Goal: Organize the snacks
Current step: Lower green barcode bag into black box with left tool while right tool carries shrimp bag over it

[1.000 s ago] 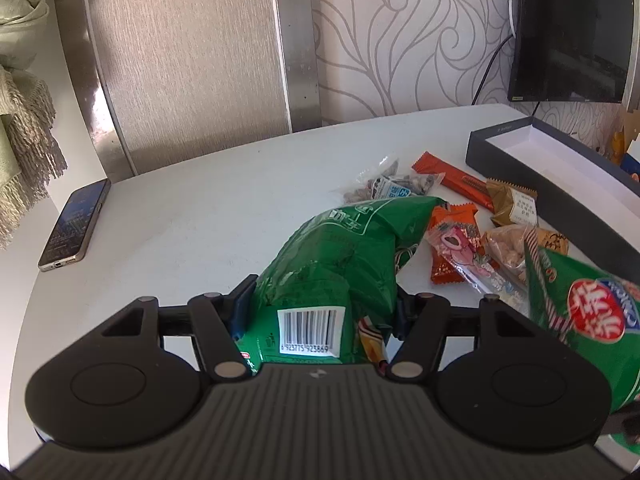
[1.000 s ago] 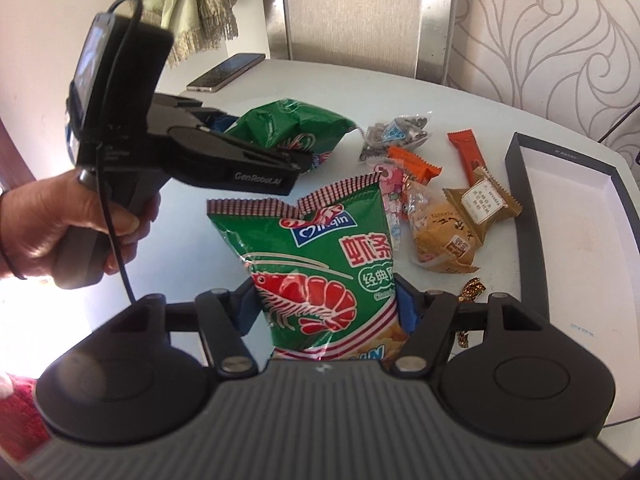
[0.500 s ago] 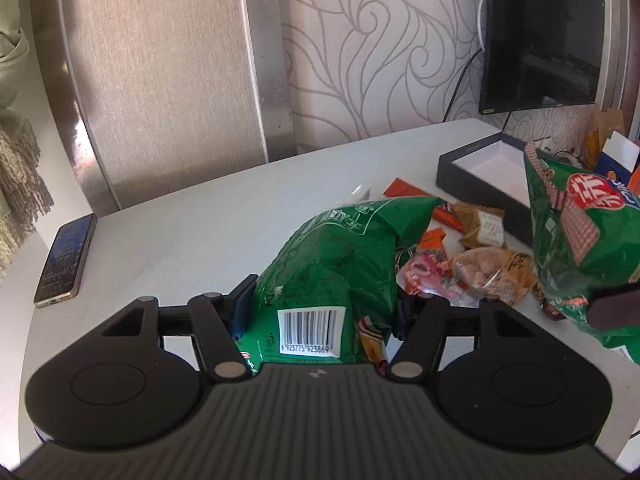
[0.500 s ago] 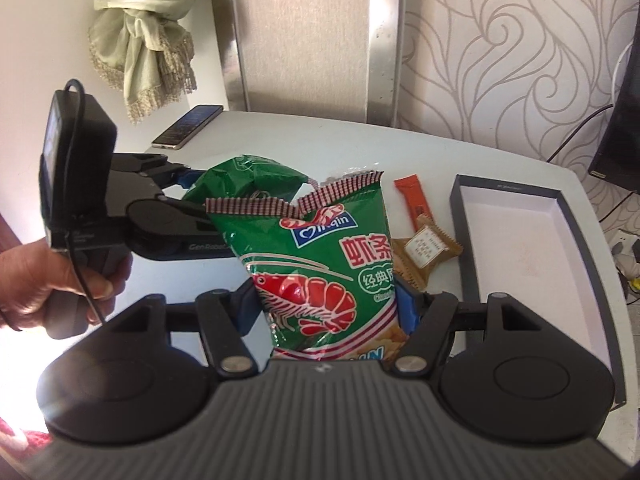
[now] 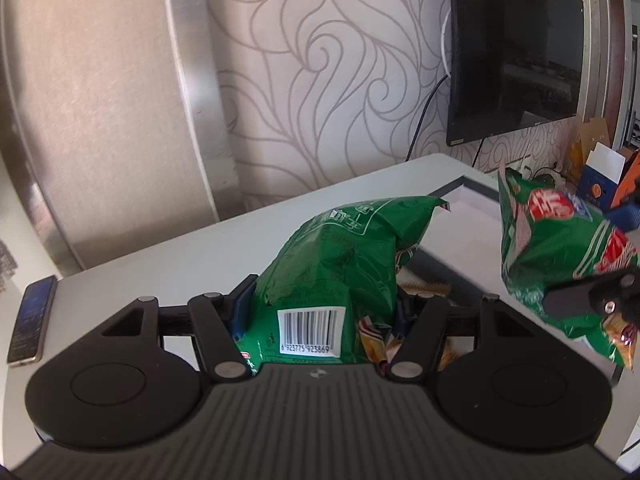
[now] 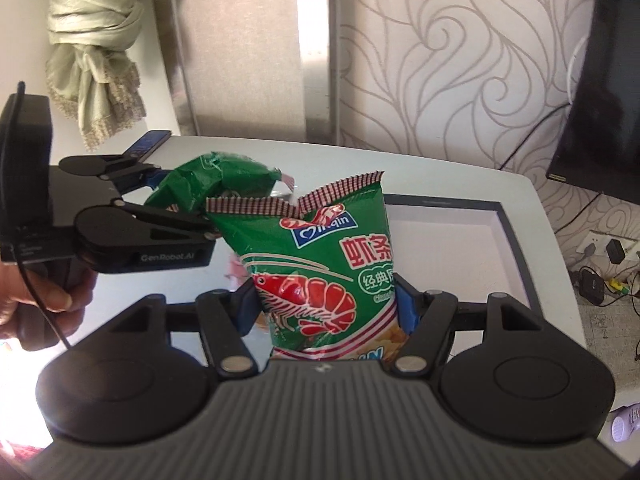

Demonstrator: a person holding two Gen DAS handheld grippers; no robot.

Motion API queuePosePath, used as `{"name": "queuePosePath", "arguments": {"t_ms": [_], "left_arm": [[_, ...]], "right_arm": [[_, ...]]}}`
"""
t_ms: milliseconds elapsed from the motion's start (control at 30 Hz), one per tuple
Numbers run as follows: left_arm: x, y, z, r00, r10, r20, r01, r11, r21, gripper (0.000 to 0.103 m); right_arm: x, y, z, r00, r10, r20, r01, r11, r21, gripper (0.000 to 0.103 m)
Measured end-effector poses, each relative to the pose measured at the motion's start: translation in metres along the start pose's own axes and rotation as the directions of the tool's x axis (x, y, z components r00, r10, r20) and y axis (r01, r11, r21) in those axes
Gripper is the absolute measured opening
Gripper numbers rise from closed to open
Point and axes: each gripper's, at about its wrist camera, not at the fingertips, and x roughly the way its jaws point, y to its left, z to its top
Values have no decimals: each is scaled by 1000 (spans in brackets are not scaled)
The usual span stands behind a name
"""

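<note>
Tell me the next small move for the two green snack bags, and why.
Probably carry the right gripper forward and lower its green shrimp-stick bag into the dark-walled, white-lined box. Both bags are clamped off the white table; the box lies open just beyond. The left gripper with its crumpled green bag could follow.

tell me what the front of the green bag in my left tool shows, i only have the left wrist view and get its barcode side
Observer: The right wrist view shows only the crumpled green foil bag's top, not its front.
Operator: is the other bag gripped properly
Observer: Yes, the right tool is shut on the green shrimp-print snack bag, held upright.
Operator: box under it?
Observer: The dark-rimmed white-lined box lies behind that bag, and its visible floor is bare.
</note>
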Motion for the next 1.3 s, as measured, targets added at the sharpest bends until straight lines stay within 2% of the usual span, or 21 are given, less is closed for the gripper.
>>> {"name": "queuePosePath", "arguments": {"t_ms": [233,433,567,800,867,1000,1067,1133,1300], "left_arm": [[46,-55,34,1000,-23,5,23,1000,-7,68],[84,-100,46,999,-50,3,50,999,-7,68],[105,-121,46,998,-63,-10,63,998,9,68],[125,-141,44,1000,-12,-11,13,995,97,70],[127,-144,45,1000,-15,-4,15,993,119,77],[129,-143,46,999,-38,-11,39,990,134,82],[125,-140,47,999,-42,7,41,991,125,92],[121,-139,48,999,-38,27,34,991,131,96],[119,-143,49,997,-64,36,57,983,174,98]], "right_arm": [[6,-55,-8,999,-17,-34,17,1000,-13,68],[8,-95,-18,997,-37,-70,36,999,-16,68],[10,-110,-28,995,-33,-98,31,999,-20,68],[12,-113,-31,994,-15,-106,9,998,-58,68],[13,-114,-32,994,-11,-107,5,998,-59,68],[14,-113,-31,994,-15,-110,8,998,-63,68],[13,-113,-30,994,-11,-109,5,999,-53,68],[11,-114,-31,994,-13,-105,9,999,-41,68],[2,-112,-34,995,-28,-100,28,1000,-2,68]]}}
